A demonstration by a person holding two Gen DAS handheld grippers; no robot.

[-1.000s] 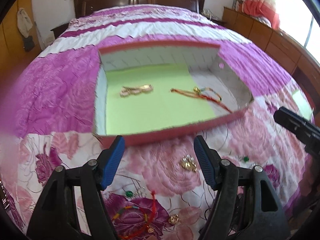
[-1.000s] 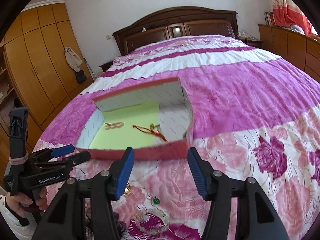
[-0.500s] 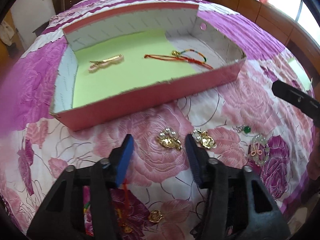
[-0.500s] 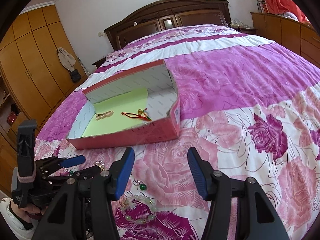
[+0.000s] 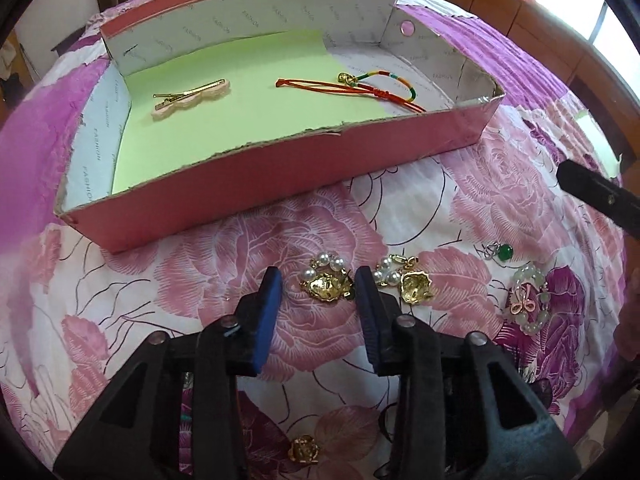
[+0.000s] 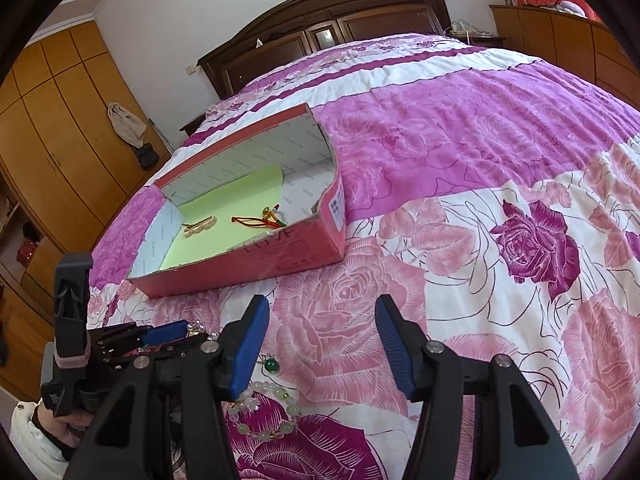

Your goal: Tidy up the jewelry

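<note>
A pink cardboard box (image 5: 280, 168) with a green paper floor lies on the floral bedspread and holds a gold hair clip (image 5: 190, 96) and a red string bracelet (image 5: 360, 86). My left gripper (image 5: 318, 288) is open, low over the bedspread, with a gold pearl earring (image 5: 326, 282) between its fingertips. A second gold pearl earring (image 5: 414, 284) lies just right of it. My right gripper (image 6: 320, 340) is open and empty above the bedspread, right of the left gripper (image 6: 172, 334). The box also shows in the right wrist view (image 6: 256, 256).
On the bedspread lie a green pendant (image 5: 502, 252), a pale bead bracelet (image 5: 528, 300) and a small gold rose (image 5: 304, 450). The pendant (image 6: 272, 365) and bead bracelet (image 6: 262, 412) lie below my right gripper. Wooden headboard (image 6: 328, 24) and wardrobes (image 6: 52, 128) stand behind.
My left gripper has dropped forward toward the bedspread and narrowed its fingers around the gold pearl earring. My right gripper has drifted lower and slightly right.
</note>
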